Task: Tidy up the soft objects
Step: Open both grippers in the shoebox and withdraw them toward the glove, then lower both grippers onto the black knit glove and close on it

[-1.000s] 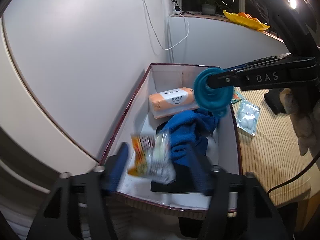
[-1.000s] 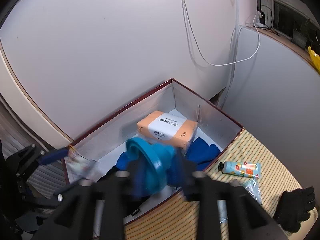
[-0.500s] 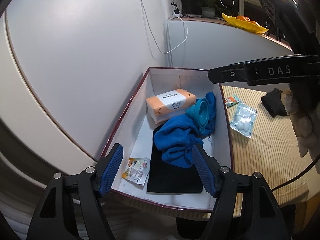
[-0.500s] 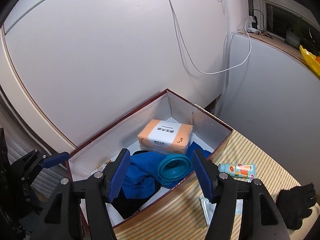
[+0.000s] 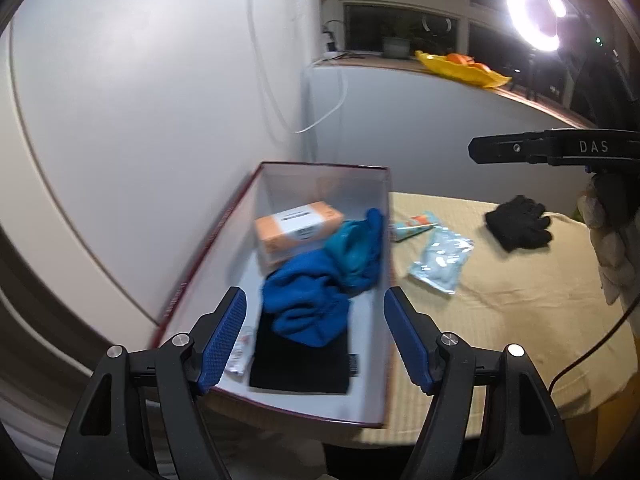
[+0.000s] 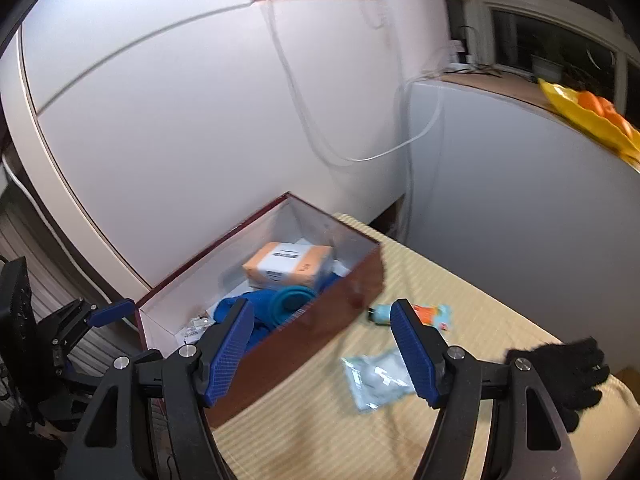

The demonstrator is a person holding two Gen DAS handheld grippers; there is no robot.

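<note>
A lit ring light (image 5: 536, 15) glows at the far right, above the window sill (image 5: 440, 70). On that sill sits a yellow dish (image 5: 464, 70) holding orange fruit (image 6: 600, 106), with a small potted plant (image 5: 394, 46) further left. A white cable (image 6: 360, 152) droops down the white wall (image 5: 140, 100).

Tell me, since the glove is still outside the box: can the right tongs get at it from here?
Probably yes. The right tongs are open and empty, and the black glove lies bare on the striped mat just off to their right, with nothing on top of it. The clear pouch lies apart from it.
</note>
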